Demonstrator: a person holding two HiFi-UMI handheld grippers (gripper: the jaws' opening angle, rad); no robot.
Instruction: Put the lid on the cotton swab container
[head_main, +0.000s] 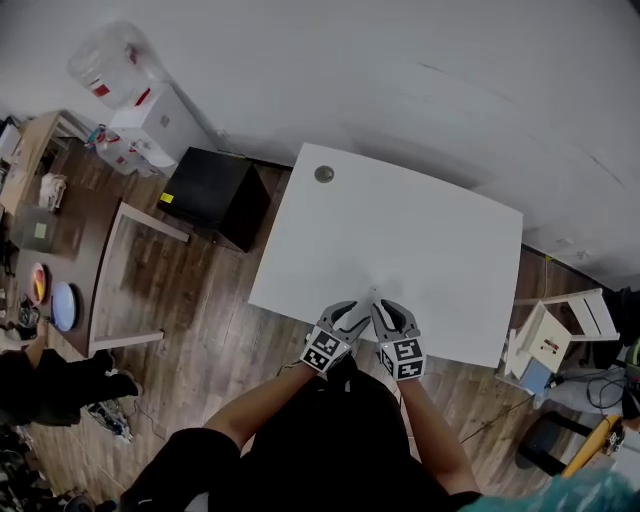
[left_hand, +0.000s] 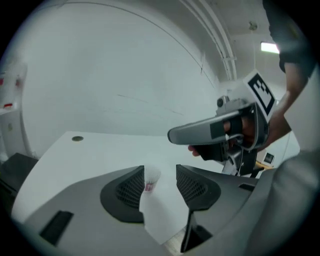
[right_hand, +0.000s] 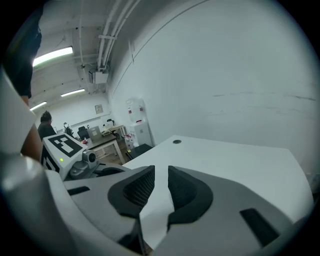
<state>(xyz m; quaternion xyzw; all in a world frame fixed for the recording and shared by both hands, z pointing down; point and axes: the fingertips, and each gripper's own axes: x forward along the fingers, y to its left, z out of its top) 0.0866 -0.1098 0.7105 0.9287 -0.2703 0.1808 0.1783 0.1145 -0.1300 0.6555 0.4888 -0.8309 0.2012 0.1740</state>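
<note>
A white surface (head_main: 400, 230) stands on wood flooring beside a pale wall. Close to its near edge sits the cotton swab container (left_hand: 150, 180), small and milky with a reddish label. It is just ahead of the left gripper (left_hand: 160, 171), whose jaws stand apart, not pressing on it. The right gripper (right_hand: 161, 172) has its jaws slightly apart and empty. No loose lid shows anywhere, so the capping looks done, though the container is too blurred to be sure.
</note>
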